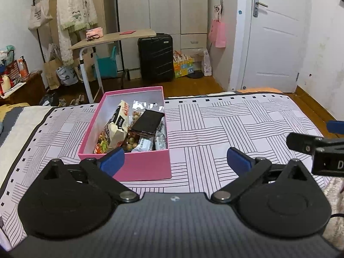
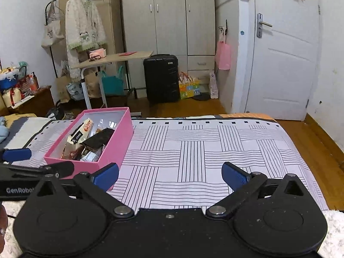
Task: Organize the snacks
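Snacks: a pile of snack packets [image 1: 137, 129] lay inside the pink cardboard box [image 1: 148, 165]. A cream bag with red print [image 1: 120, 124] leaned on top at the left. A flat black packet [image 1: 148, 121] lay tilted on top at the right. Small white wrapped bars [image 1: 150, 144] sat at the near end.

Box: the pink cardboard box had no lid on it. It sat on the bed, toward the left side. It was white inside.

Bed: the bed sheet with black line squares [image 1: 225, 124] lay flat under the box.

Left gripper: the left gripper [image 1: 175, 161] was just in front of the box. Its blue fingers [image 1: 112, 161] were wide apart and held nothing. The left finger showed in front of the box's near wall.

Right gripper: the right gripper [image 2: 169, 175] was over the sheet, to the right of the box. Its blue fingers [image 2: 235, 176] were wide apart too, and held nothing.

Room: a black hard suitcase [image 1: 155, 57] stood on the wood floor past the bed. A white door [image 1: 277, 34] was on the right. A light wood counter on white legs [image 1: 114, 37] stood on the left.
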Motion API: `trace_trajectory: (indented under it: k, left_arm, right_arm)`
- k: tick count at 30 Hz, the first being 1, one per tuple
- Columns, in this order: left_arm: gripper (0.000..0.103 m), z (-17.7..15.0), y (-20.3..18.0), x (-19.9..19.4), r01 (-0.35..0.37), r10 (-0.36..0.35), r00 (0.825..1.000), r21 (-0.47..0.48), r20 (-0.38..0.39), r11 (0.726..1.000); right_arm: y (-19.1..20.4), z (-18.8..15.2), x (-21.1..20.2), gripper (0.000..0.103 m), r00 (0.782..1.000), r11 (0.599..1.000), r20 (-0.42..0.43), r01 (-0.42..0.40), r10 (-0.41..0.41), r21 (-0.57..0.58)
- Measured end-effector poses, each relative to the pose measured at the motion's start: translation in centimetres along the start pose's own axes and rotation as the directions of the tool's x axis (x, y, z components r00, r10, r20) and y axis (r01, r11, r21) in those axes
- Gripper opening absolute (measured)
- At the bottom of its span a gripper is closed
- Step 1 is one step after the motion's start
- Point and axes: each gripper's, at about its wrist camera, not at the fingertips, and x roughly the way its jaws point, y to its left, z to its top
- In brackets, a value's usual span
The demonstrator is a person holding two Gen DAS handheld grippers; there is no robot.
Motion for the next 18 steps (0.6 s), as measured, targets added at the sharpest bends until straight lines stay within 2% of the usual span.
trace_trajectory:
  k: [6, 18]
  left_arm:
    - [0.103, -0.14, 0.45, 0.02, -0.01, 0.01, 1.0, -0.016, 0.0, 1.0]
    - [0.103, -0.59, 0.98, 0.55, -0.036, 0.036, 0.999, -0.012, 0.005, 0.999]
  right_arm:
    - [0.29, -0.27, -0.18, 0.103, 0.999, 0.999, -0.012, 0.042, -0.042, -0.034]
    - [-0.09, -0.52, 0.23, 0.103, 0.999, 0.999, -0.024, 0.046, -0.046, -0.009]
